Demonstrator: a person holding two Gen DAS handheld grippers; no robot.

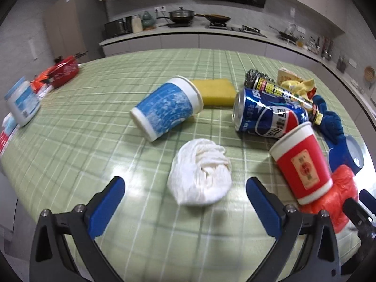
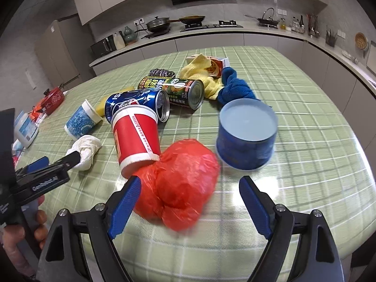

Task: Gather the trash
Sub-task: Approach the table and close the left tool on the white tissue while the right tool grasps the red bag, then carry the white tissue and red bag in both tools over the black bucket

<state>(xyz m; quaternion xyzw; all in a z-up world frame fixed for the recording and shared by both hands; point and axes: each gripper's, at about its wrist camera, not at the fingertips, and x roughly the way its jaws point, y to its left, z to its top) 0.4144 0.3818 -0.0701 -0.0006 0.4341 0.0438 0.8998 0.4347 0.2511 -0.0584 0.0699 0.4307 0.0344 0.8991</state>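
I work over a surface (image 2: 305, 122) under green checked cloth, crowded with rubbish. My landmark is the red paper cup (image 2: 135, 138), lying on its side near the middle of the clutter.

The red plastic bag (image 2: 181, 183), balled up, touches the cup's base on the near side. My right tongs (image 2: 188, 202) stand wide apart, holding nothing, one pad against the bag's left edge and the other well clear on the right. If I close from here I judge the left pad could snag the cup's base as well, or the slick plastic could squirt out sideways.

Behind the cup lies a blue Pepsi can (image 2: 138, 104), touching its rim, and a green can (image 2: 174, 91) just beyond that. The blue tub (image 2: 246, 138) stands upright to the cup's right, near enough to be knocked.

The blue patterned paper cup (image 1: 166, 108) lies tipped to the red cup's left, against a yellow sponge (image 1: 217, 91).

The crumpled white tissue (image 1: 199, 174) sits to the cup's left and nearer. My left tongs (image 1: 185, 202) are spread open and empty around it, not touching; a light wad may slide ahead of a closing pad.
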